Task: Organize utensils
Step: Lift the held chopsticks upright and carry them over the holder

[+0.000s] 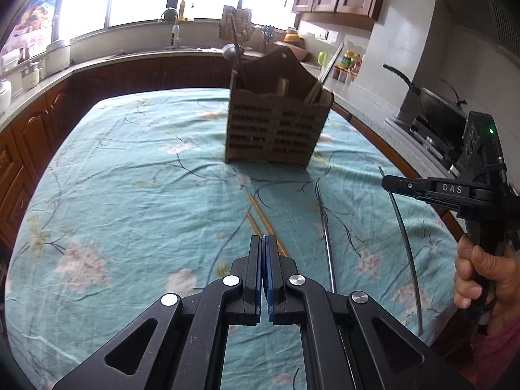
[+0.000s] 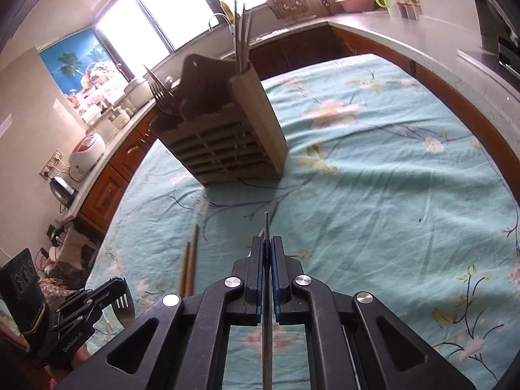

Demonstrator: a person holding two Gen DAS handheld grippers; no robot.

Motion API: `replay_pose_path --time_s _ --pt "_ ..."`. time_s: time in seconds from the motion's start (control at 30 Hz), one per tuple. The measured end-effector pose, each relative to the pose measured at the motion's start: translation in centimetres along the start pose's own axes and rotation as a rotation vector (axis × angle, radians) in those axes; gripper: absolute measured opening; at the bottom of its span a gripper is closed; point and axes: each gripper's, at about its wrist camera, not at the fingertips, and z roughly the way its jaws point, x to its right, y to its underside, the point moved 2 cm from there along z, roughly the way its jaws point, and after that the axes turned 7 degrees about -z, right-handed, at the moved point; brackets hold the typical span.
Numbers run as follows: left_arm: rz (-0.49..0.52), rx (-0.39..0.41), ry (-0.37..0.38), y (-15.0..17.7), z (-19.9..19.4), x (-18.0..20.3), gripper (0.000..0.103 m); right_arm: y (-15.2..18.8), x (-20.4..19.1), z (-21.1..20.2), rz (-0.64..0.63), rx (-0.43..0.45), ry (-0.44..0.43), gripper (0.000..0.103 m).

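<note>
A wooden slatted utensil holder (image 1: 276, 130) stands on the floral teal tablecloth (image 1: 130, 178), with a ladle, forks and chopsticks in it; it also shows in the right wrist view (image 2: 224, 143). Two wooden chopsticks (image 1: 263, 221) and one metal chopstick (image 1: 326, 237) lie on the cloth. My left gripper (image 1: 263, 237) is shut just above the wooden chopsticks; a thin metal edge shows between its pads, and in the right wrist view (image 2: 122, 284) a slotted metal spatula (image 2: 125, 308) sits at its tips. My right gripper (image 2: 267, 240) is shut on a metal chopstick (image 2: 266, 227), seen held above the table (image 1: 403, 227).
Kitchen counters with wooden cabinets (image 1: 39, 123) surround the table. A wok (image 1: 432, 97) sits on the stove at the right. A rice cooker (image 2: 87, 152) and kettle (image 2: 63, 188) stand on the left counter. The sink tap (image 1: 174, 26) is at the back.
</note>
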Motion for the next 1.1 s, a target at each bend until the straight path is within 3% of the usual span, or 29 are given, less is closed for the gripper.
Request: replay_pose_path --time_s 0.63,1.1 --pt "-0.041 0.171 -0.022 -3.7 -5.5 -2.0 0.0 -3.8 -2.2 -4.6 -0.032 0.211 -0.036 0.004" --pt "-0.054 0.363 -0.052 -10.8 -7.2 -2.1 0.0 -9.1 -2.8 -8.0 -0.042 0.439 -0.031 0.004"
